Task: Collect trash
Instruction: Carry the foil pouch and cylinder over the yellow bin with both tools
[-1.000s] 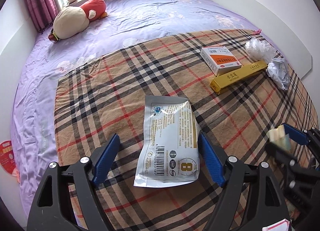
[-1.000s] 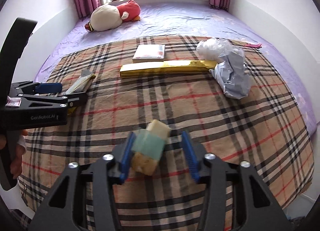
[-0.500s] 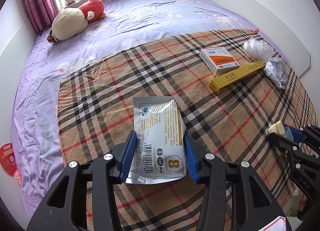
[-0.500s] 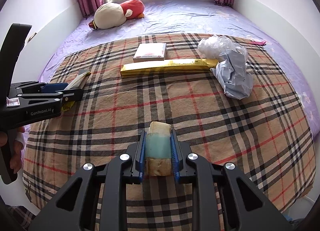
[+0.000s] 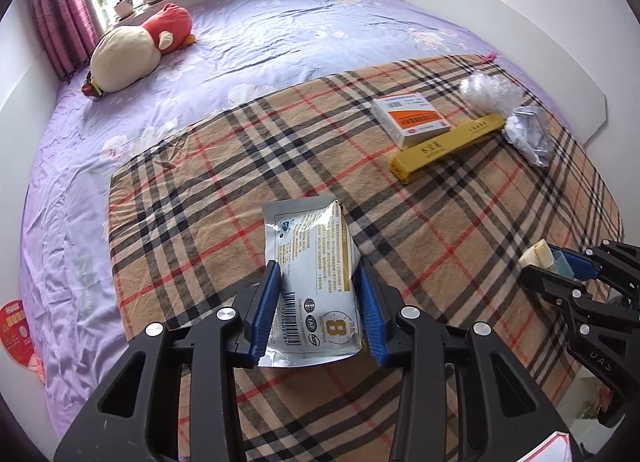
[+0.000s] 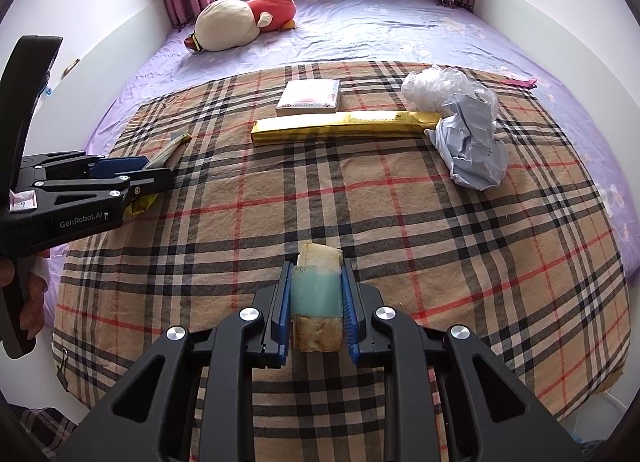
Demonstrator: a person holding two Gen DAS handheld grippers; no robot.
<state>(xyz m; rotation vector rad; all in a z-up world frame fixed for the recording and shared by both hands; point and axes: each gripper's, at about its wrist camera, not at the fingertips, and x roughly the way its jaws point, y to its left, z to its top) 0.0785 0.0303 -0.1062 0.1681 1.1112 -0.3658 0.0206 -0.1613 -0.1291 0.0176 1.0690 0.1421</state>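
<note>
Left side first. Left gripper [image 5: 318, 312] points steeply down at the plaid blanket [image 5: 200, 198], near its left edge. Its jaws have just been closing on the silver foil pouch [image 5: 312, 270]; the blue pads now press the pouch's two long edges and the foil bows up between them. Grasping, by my reading. The pouch's long axis runs straight away from the gripper, along the fingers, with its far end free and lifted slightly off the cloth.

Middle. Right gripper [image 6: 316, 302] is clenched on a small cream block with a teal band [image 6: 316, 296], pads flat on both of its sides. The block's long axis also lies along the fingers, and its far end pokes out past the tips. It sits low over the near edge of the blanket; whether it touches the cloth I cannot tell.

Further right and farther off, well beyond both grippers: a white and orange box [image 5: 412, 120], just beside it a long gold box [image 6: 344, 126] lying crosswise to the right gripper's line, then a clear crumpled plastic wad [image 6: 436, 86] and a grey crumpled bag [image 6: 472, 150] touching the gold box's right end.

Judgement: both hands are loaded, so the next move is likely a lift and carry-off. No bin shows in either view. The remaining trash lies nearer the right hand.
</note>
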